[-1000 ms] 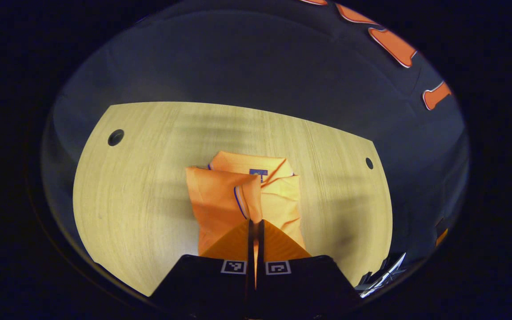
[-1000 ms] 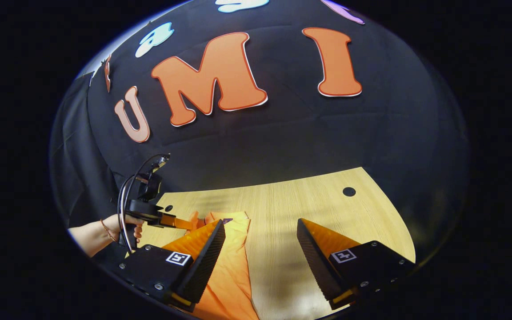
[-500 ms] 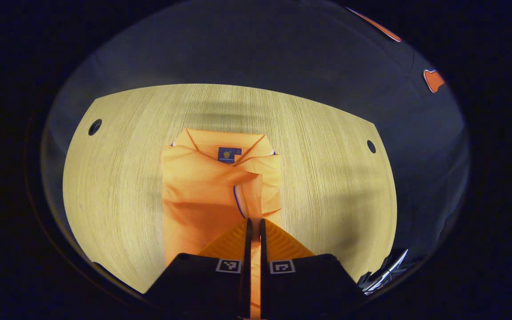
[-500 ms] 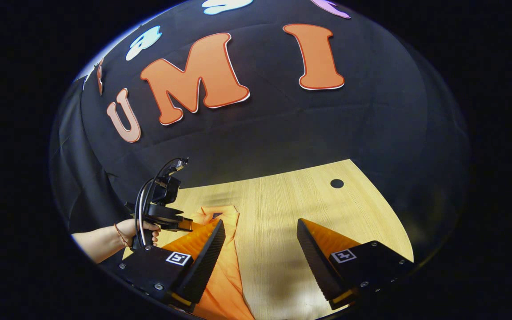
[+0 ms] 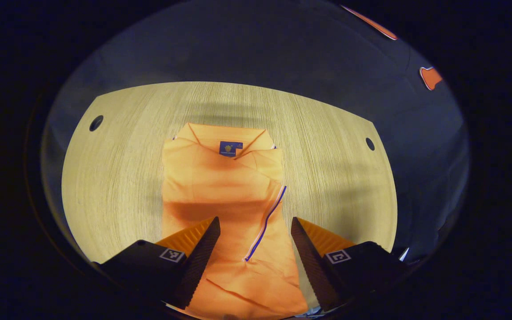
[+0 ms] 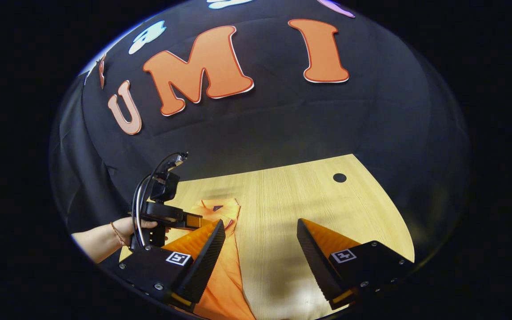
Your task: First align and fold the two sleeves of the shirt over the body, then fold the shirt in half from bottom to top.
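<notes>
The orange shirt [image 5: 220, 195] lies flat on the wooden table [image 5: 114, 178], collar at the far end, with both sleeves folded over the body and a blue-trimmed cuff [image 5: 267, 222] lying on top. The left gripper [image 5: 254, 242] hangs over it with jaws spread and empty, and the right gripper [image 6: 260, 244] is likewise wide open beside the shirt's edge. The sleeve step looks done, so the next move probably calls for both grippers to pinch the bottom hem and carry it up to the collar

A pale wooden table [image 5: 336, 178] with round holes [image 5: 370, 143] stands before black cloth wall [image 6: 282, 120].
</notes>
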{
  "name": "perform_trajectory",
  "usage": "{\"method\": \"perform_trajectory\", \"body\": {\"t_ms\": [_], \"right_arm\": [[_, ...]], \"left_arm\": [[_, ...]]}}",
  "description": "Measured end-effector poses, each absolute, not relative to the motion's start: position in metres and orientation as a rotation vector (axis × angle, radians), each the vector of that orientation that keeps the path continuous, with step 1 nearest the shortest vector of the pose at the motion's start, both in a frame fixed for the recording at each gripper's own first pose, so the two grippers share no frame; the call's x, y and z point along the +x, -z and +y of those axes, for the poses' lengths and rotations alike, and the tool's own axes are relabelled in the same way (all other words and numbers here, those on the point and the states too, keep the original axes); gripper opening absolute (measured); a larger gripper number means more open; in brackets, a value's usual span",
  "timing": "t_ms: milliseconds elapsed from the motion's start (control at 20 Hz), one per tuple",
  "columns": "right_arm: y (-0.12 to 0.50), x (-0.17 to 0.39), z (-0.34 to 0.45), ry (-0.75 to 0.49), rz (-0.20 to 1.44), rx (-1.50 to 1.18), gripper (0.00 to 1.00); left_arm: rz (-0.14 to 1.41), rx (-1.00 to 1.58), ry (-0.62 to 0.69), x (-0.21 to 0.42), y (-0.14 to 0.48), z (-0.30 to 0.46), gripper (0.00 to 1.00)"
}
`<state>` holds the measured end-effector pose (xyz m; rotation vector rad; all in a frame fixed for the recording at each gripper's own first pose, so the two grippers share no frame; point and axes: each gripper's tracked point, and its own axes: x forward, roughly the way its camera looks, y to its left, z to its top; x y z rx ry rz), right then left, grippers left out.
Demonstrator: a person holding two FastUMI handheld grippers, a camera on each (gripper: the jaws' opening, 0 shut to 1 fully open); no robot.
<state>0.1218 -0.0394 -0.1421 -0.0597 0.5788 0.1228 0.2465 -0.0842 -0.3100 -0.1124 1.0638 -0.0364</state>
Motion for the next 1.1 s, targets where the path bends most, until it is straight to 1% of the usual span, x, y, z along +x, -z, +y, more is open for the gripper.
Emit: {"method": "perform_trajectory", "body": {"t_ms": [300,550,700,900,1100], "right_arm": [[0.177,0.118,-0.001,-0.170,0.670,-0.121,0.99],[0.224,0.104,0.027,-0.210,0.773,-0.204,0.99],[0.262,0.082,0.030,-0.216,0.852,-0.276,0.99],[0.320,0.034,0.022,-0.211,0.986,-0.337,0.99],[0.346,-0.010,0.005,-0.188,1.101,-0.397,1.00]], "left_arm": [[1.004,-0.016,0.025,0.209,0.284,-0.045,0.99],[1.000,-0.002,-0.001,0.142,0.281,-0.006,0.99],[1.005,0.066,-0.037,0.099,0.295,0.021,0.99],[1.038,0.067,-0.050,0.037,0.317,0.024,0.99],[1.095,0.049,-0.033,-0.009,0.338,0.021,0.99]]}}
